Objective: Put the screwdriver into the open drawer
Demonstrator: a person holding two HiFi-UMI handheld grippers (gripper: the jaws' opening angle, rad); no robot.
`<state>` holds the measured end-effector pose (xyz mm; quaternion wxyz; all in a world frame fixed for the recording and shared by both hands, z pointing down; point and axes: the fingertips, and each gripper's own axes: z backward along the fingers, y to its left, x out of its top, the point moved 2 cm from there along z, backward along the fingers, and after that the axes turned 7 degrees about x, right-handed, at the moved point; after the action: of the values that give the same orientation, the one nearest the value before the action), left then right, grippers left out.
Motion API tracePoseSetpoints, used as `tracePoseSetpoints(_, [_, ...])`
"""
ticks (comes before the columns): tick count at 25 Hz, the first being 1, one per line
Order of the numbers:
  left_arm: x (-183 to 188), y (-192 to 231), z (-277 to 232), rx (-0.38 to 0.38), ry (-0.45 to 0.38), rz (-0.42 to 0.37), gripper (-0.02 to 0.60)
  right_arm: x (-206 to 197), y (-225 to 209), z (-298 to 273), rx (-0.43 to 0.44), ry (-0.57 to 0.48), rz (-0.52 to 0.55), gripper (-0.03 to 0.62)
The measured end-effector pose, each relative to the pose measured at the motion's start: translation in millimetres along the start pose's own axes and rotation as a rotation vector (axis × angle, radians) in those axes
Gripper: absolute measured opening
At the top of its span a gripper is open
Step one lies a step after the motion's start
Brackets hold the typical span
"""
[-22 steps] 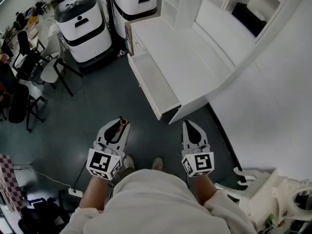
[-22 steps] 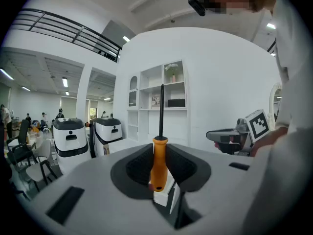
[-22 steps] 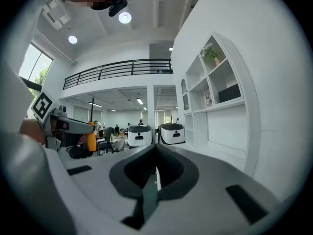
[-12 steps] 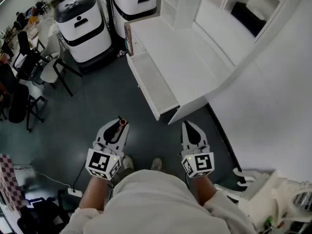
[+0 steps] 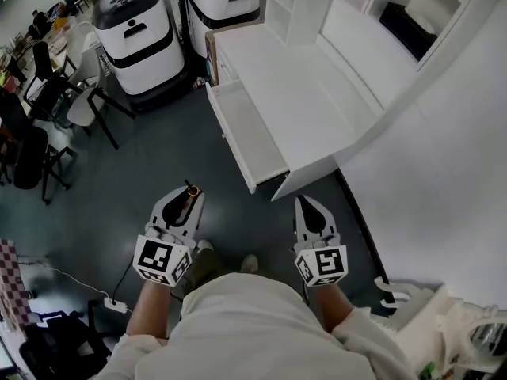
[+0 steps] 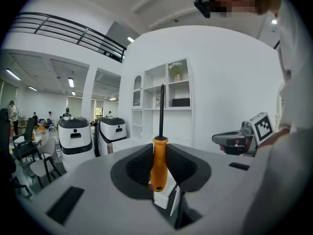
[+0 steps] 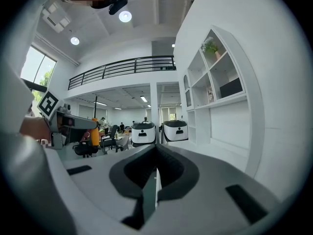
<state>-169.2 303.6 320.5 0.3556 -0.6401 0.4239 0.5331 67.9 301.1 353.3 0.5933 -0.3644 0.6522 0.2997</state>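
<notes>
The left hand-held gripper (image 5: 188,199) pinches the screwdriver (image 6: 157,163) by its orange handle, with the jaws closed against both sides of it. The tool's long axis stands about upright. The handle is low between the jaws and the dark shaft rises straight up, tip uppermost, so the head view sees it nearly end-on. The right hand-held gripper (image 7: 155,153) has its jaws pressed together with nothing between them, and it is held level beside the left one.

The open drawer (image 5: 252,137) lies ahead of the left hand-held gripper and off to its right, across a stretch of dark floor (image 5: 150,157). It is pulled out from the side of the white surface (image 5: 305,105). It looks bare inside, and its long axis runs away from the person.

The right hand-held gripper sits nearer the drawer's near corner, but the left one has the tool, so the carry probably goes forward and to the right. As I judge it, the shaft will then need tipping down from upright to lie along the drawer's length.
</notes>
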Motion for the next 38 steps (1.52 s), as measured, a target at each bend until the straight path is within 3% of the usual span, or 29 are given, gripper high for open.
tracePoseSetpoints(15, [-1.3,38.6,-71.1,-0.038,-0.003,0.009,0.08,0.2,-30.2,-48.4,-0.04,0.04,0.01,0.003])
tracePoseSetpoints(38, [9.5,195.2,-244.9,-0.262,0.05,0.009,0.08,39.8,-52.3,-256.8,-0.22,0.083,-0.006,0.003])
